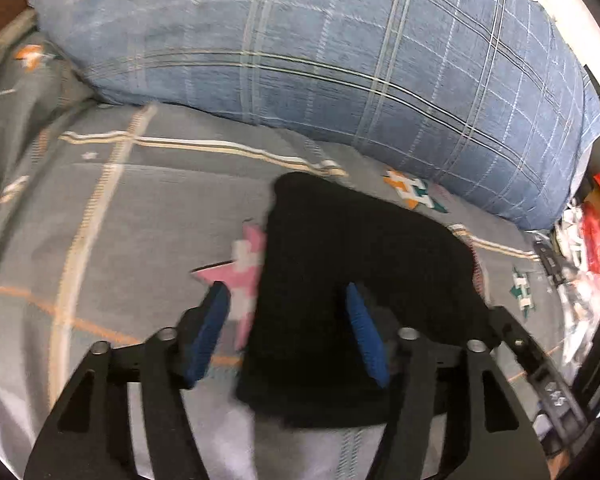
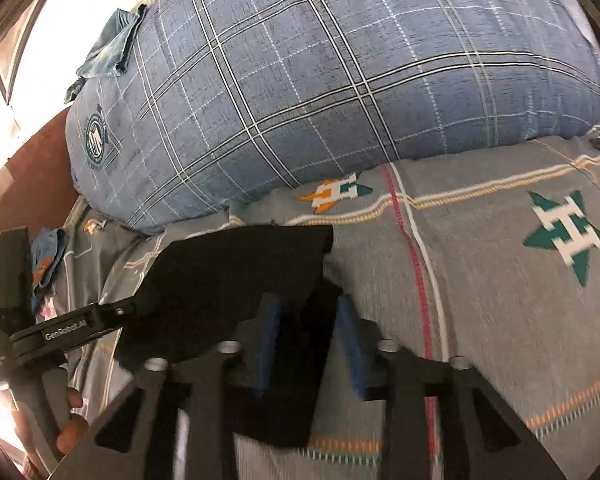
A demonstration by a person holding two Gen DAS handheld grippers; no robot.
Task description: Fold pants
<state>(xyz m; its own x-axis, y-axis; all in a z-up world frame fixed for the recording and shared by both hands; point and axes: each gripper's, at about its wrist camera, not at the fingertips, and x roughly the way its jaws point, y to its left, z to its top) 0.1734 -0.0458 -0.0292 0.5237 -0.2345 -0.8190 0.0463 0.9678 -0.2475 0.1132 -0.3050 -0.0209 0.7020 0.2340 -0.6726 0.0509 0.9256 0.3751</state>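
Note:
Black pants (image 1: 360, 240) lie folded into a dark slab on the grey patterned bed sheet (image 1: 120, 220). My left gripper (image 1: 286, 292) hovers over their near left edge with its jaws wide apart: the left pad is above the sheet, the right pad above the cloth, and neither presses. In the right wrist view the pants (image 2: 240, 272) reach between the blue pads of my right gripper (image 2: 307, 302), and a gap shows beside the left pad. A hand (image 2: 72, 420) holds the left gripper's body (image 2: 60, 328) at the far left.
A big blue plaid pillow (image 1: 340, 60) (image 2: 340, 80) lies just behind the pants. Red and white clutter (image 1: 596, 240) sits off the bed's right side. A small blue cloth (image 2: 46, 256) and a brown headboard (image 2: 32, 168) are at the left.

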